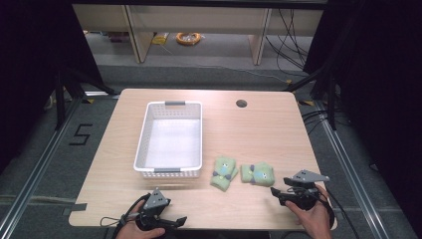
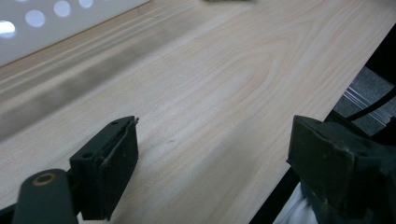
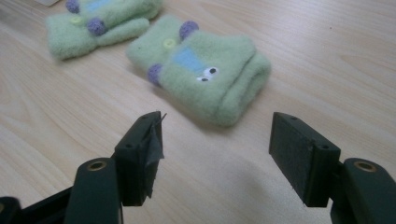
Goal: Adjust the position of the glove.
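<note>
The right gripper [image 3: 217, 140] is approaching the nearer green mitten [image 3: 205, 70] (jaws apart, empty) by the desk's [image 1: 259, 124] front edge; next move: closing on it.

Two green mittens [image 1: 243, 173] lie just right of a white basket [image 1: 170, 137] on the wooden table [image 1: 259, 129], the right gripper [image 1: 278, 191] near them, the left gripper [image 1: 175, 220] at the front edge.
</note>
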`<state>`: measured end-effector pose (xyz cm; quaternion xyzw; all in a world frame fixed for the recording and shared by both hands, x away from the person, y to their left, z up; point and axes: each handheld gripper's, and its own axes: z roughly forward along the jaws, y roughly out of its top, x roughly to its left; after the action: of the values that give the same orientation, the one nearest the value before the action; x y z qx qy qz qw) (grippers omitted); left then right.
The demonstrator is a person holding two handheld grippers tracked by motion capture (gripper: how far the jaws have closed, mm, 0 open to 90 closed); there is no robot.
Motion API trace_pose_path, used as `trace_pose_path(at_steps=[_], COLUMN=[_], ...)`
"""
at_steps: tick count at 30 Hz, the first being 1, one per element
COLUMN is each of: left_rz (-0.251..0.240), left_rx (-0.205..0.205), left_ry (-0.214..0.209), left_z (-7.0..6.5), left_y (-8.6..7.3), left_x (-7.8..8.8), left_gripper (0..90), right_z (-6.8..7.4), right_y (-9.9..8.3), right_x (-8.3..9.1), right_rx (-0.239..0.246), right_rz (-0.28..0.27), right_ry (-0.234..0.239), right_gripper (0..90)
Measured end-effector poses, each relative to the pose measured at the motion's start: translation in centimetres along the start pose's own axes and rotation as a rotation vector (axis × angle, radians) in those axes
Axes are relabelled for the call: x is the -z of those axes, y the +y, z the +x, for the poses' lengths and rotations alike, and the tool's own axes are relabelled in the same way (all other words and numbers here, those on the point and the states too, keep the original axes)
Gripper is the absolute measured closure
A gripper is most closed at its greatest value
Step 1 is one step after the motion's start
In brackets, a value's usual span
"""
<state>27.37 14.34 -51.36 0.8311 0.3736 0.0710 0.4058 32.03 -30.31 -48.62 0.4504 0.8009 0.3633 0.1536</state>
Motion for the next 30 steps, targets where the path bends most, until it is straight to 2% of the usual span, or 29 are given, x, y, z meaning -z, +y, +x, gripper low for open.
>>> trace_pose_path(at_steps=[2, 3, 4, 5, 9, 10, 11, 12, 14, 15, 16, 17, 18, 19, 21, 22, 23, 24, 25, 26, 27, 28, 30], left_rz=[-0.001, -0.002, 0.004, 0.001, -0.029, -0.031, -0.034, -0.054, -0.062, -0.052, -0.067, -0.062, -0.061, -0.061, -0.067, -0.065, -0.065, -0.072, -0.077, -0.075, -0.065, -0.062, -0.051], left_rx=[0.005, 0.018, 0.019, 0.038, 0.017, 0.022, 0.034, 0.041, 0.017, 0.004, 0.027, 0.020, 0.002, 0.002, -0.020, -0.051, -0.051, -0.059, -0.064, -0.066, -0.063, -0.071, -0.050], left_ry=[-0.010, -0.016, -0.019, -0.039, -0.059, -0.066, -0.074, -0.076, -0.081, -0.089, -0.099, -0.104, -0.111, -0.111, -0.119, -0.124, -0.124, -0.128, -0.130, -0.127, -0.126, -0.132, -0.144], left_z=[-0.1, -0.2, -0.3, -0.5, -1.4, -1.5, -1.7, -2.0, -2.4, -2.6, -2.9, -3.2, -3.5, -3.5, -3.9, -4.1, -4.1, -4.3, -4.5, -4.6, -4.8, -4.8, -5.0], left_y=[0.0, 0.0, 0.0, 0.0, 0.5, 0.7, 0.8, 0.9, 1.5, 1.9, 2.2, 2.7, 3.9, 3.9, 5.2, 6.6, 6.6, 7.4, 8.1, 8.6, 9.2, 9.9, 10.8], left_x=[0.0, 0.0, -0.1, -0.2, -0.4, -0.4, -0.5, -0.7, -1.0, -1.1, -1.4, -1.6, -2.2, -2.2, -2.8, -3.3, -3.3, -3.7, -4.0, -4.2, -4.6, -5.1, -5.8], left_gripper=[15.9, 16.5, 17.5, 18.0, 18.7, 18.8, 18.8, 18.8, 19.1, 19.4, 20.3, 21.7, 22.9, 24.2, 25.9, 26.9, 27.8, 27.8, 29.2, 30.2, 30.5, 31.2, 33.9], right_z=[-0.1, -0.2, -0.2, -0.2, -0.2, -0.2, -0.4, -0.5, -0.8, -1.2, -1.2, -1.4, -1.6, -1.6, -2.1, -2.3, -2.3, -2.2, -2.3, -2.6, -2.4, -2.5, -2.3], right_y=[0.2, 0.3, 0.3, 0.4, 0.7, 0.7, 0.9, 0.9, 1.3, 1.6, 1.8, 1.9, 2.1, 2.1, 2.5, 2.7, 2.7, 2.9, 3.0, 3.1, 3.3, 3.3, 3.7], right_x=[0.0, -0.1, -0.1, -0.1, -0.2, -0.1, -0.3, -0.4, -0.4, -0.3, -0.3, -0.3, -0.2, -0.2, -0.4, -0.5, -0.5, -0.5, -0.6, -0.9, -0.7, -1.0, -1.0], right_rx=[0.025, 0.029, 0.027, 0.030, 0.025, 0.017, 0.021, 0.019, 0.003, 0.002, -0.013, -0.009, -0.027, -0.027, -0.016, -0.018, -0.018, -0.038, -0.035, 0.003, -0.033, -0.028, -0.076], right_rz=[-0.007, 0.001, -0.003, 0.001, 0.005, 0.009, 0.003, -0.001, 0.006, 0.022, 0.021, 0.012, 0.017, 0.017, 0.008, 0.020, 0.020, 0.029, 0.041, 0.022, 0.042, 0.037, 0.080], right_ry=[-0.008, 0.017, 0.006, -0.005, 0.015, 0.003, 0.014, 0.009, 0.008, 0.018, 0.020, 0.004, -0.002, -0.002, -0.009, -0.001, -0.001, 0.011, 0.014, 0.015, 0.013, 0.019, 0.016], right_gripper=[38.3, 38.6, 39.8, 40.7, 42.2, 42.4, 42.5, 42.5, 43.2, 43.8, 44.0, 44.1, 44.1, 44.1, 44.4, 45.0, 45.0, 45.6, 45.8, 46.1, 46.3, 46.5, 46.9])
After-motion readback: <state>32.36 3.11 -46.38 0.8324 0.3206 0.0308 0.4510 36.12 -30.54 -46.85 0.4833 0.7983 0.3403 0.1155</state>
